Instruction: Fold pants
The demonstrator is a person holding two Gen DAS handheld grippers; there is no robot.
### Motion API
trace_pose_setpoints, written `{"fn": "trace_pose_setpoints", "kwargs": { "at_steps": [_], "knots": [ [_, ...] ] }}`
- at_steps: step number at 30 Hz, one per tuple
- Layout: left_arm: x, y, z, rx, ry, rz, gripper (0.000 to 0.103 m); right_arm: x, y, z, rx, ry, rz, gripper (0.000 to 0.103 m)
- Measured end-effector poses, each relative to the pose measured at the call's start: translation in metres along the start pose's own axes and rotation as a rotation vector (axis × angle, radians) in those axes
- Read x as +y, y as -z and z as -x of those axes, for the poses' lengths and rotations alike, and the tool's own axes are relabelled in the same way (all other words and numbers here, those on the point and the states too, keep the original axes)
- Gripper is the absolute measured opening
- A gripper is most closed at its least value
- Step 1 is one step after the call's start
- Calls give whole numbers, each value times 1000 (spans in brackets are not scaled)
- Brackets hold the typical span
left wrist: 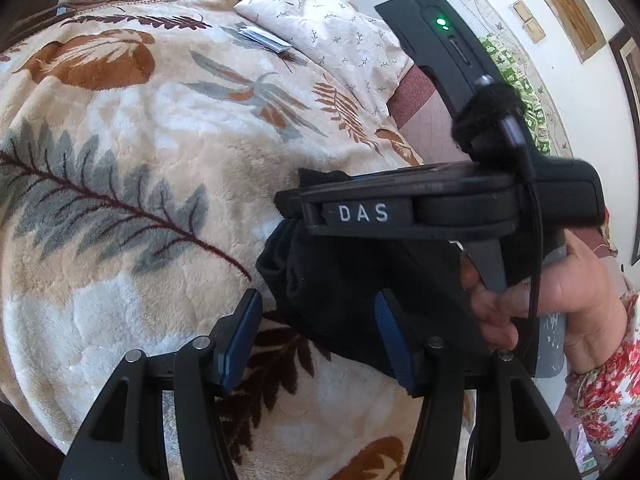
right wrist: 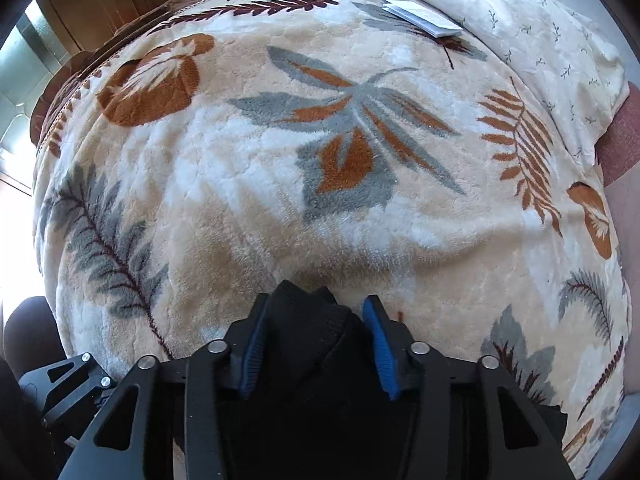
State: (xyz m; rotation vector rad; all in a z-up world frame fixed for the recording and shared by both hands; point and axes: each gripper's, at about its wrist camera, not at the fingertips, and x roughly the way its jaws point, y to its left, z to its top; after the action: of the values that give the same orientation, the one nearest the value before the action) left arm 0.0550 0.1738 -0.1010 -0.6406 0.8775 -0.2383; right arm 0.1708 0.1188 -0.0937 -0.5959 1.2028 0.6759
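Observation:
The black pants (left wrist: pixel 340 292) lie bunched on a leaf-patterned blanket (left wrist: pixel 132 152). My left gripper (left wrist: pixel 316 336) is open just above the blanket, its right finger against the dark cloth, nothing held between the pads. My right gripper crosses the left wrist view sideways (left wrist: pixel 304 204), held in a hand, its tip on the pants. In the right wrist view my right gripper (right wrist: pixel 316 344) has a thick fold of the black pants (right wrist: pixel 308 332) between its blue pads (right wrist: pixel 378 352), which stand apart around the cloth.
A cream pillow (right wrist: pixel 520 32) with small sprigs lies at the far right of the bed. A folded white paper (right wrist: pixel 422 16) rests next to it. The blanket (right wrist: pixel 320 160) spreads wide ahead. The bed edge and floor (left wrist: pixel 420 112) are to the right.

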Motion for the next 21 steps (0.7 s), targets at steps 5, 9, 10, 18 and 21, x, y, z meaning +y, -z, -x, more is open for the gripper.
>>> {"fn": "trace_pose_setpoints", "kwargs": {
  "at_steps": [5,9,10,18,21],
  "knots": [
    [15,-2,3,-5,62,78,58,-7,9,10,-32,-23,-18,23],
    [19,-2,4,-6,81,100,58,-18,12,20,-59,-53,-49,21],
    [20,-4,4,-4,88,109,58,-17,12,21,-62,-56,-51,21],
    [12,-26,-7,-2,121,96,59,-14,11,36,-80,-66,-51,21],
    [13,-25,-21,42,155,107,59,-18,11,42,-87,-75,-54,21]
  ]
}}
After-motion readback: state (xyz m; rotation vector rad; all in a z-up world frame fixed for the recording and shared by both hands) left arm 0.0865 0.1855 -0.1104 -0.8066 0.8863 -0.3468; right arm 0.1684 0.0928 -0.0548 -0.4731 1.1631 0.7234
